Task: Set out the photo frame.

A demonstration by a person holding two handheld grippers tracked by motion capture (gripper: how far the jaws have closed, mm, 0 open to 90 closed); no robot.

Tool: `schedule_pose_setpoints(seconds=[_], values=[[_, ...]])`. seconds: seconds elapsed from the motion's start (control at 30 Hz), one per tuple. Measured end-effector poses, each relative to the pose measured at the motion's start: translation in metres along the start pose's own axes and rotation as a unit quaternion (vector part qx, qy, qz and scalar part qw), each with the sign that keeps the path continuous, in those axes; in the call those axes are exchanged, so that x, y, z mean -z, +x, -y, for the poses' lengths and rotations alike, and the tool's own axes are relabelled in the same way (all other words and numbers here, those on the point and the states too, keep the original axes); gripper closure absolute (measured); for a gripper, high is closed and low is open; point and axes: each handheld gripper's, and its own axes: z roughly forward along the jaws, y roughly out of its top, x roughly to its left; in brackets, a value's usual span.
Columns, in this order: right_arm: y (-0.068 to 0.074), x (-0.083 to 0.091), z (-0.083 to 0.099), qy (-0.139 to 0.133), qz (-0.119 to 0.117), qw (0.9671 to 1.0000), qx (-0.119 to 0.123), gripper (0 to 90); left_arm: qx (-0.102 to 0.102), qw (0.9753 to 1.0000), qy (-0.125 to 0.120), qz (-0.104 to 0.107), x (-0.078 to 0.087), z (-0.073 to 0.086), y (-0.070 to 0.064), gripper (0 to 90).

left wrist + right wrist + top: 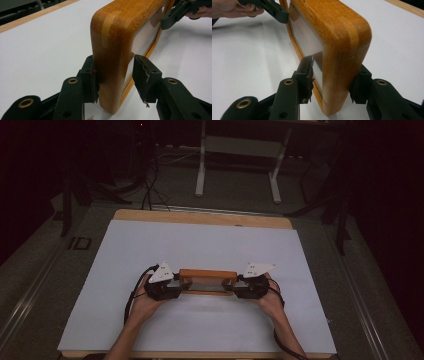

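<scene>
Two sets of fingers, one at each short end of a wooden frame (207, 281), and I'm looking along both of them. On my left gripper (113, 81) one finger (90, 75) presses flat against the outer face of the frame's end post; the other finger (143, 75) stands just off the inner side, with a sliver of gap that I can see, so this pair is apart around the wood rather than clamped tight. My right gripper (333, 80) looks firmer: one finger (307, 75) sits against the pale panel side of the frame, the other (360, 83) is tucked behind the rounded wooden corner, and I read that pair as closed on the post from both sides.

Moving outward, the frame (112, 50) stands upright on its long edge, with rounded corners, a light strip of joinery near the top and a whitish panel set in it. Each gripper view catches the opposite gripper and a hand at the far end of the frame.

From the high view, my left gripper (176, 286) and right gripper (239, 286) face each other, grey plates on top, hands behind them. The frame lies parallel to the desk's (150, 245) near edge, about midway between its left and right edges, and closer to the near edge than the far one. The desk surface is white with a wooden rim.
</scene>
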Motion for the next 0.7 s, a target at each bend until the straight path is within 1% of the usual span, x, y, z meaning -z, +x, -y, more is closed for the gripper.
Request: schedule_pose_setpoints(seconds=[0.5,0.7], values=[[0.0022,0.0040,-0.0026,-0.005,0.002,1.0000,0.001,59.2,-0.003,1.0000,-0.004,-0.002,0.0038,-0.0041,-0.0022,56.6],[0.0033,0.0074,-0.0051,-0.013,0.001,0.9999,0.000,59.2,0.001,1.0000,-0.009,0.001,0.0065,-0.0060,-0.0025,56.7]])
